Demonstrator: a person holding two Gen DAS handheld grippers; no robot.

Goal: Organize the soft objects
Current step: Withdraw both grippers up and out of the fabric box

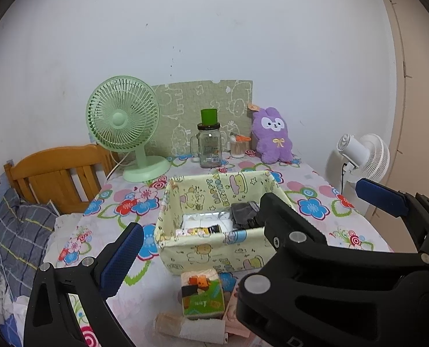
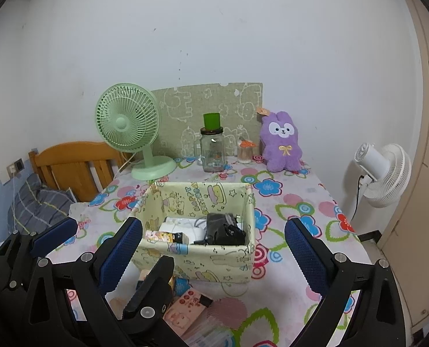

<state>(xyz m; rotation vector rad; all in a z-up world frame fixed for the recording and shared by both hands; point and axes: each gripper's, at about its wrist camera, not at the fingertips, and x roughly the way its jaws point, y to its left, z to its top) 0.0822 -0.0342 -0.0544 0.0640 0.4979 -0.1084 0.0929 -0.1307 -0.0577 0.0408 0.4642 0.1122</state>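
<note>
A yellow cartoon-print fabric basket [image 1: 214, 250] [image 2: 223, 263] stands mid-table and holds a dark grey bundle [image 1: 243, 215] [image 2: 223, 228], white items and a small packet. A purple plush bunny [image 1: 272, 136] [image 2: 282, 141] sits upright at the back of the table. In front of the basket lie a small tissue pack [image 1: 202, 293], a beige roll [image 1: 168, 322] and a pink packet [image 2: 185, 308]. My left gripper [image 1: 243, 231] is open and empty, above the table's front. My right gripper [image 2: 214, 256] is open and empty, straddling the basket's front.
A green desk fan [image 1: 125, 121], a glass jar with a green lid [image 1: 209, 144], a swab jar [image 1: 239, 146] and a green board [image 1: 203, 101] stand at the back. A white fan [image 2: 385, 170] stands right of the table. A bed with a wooden headboard [image 1: 55, 173] is left.
</note>
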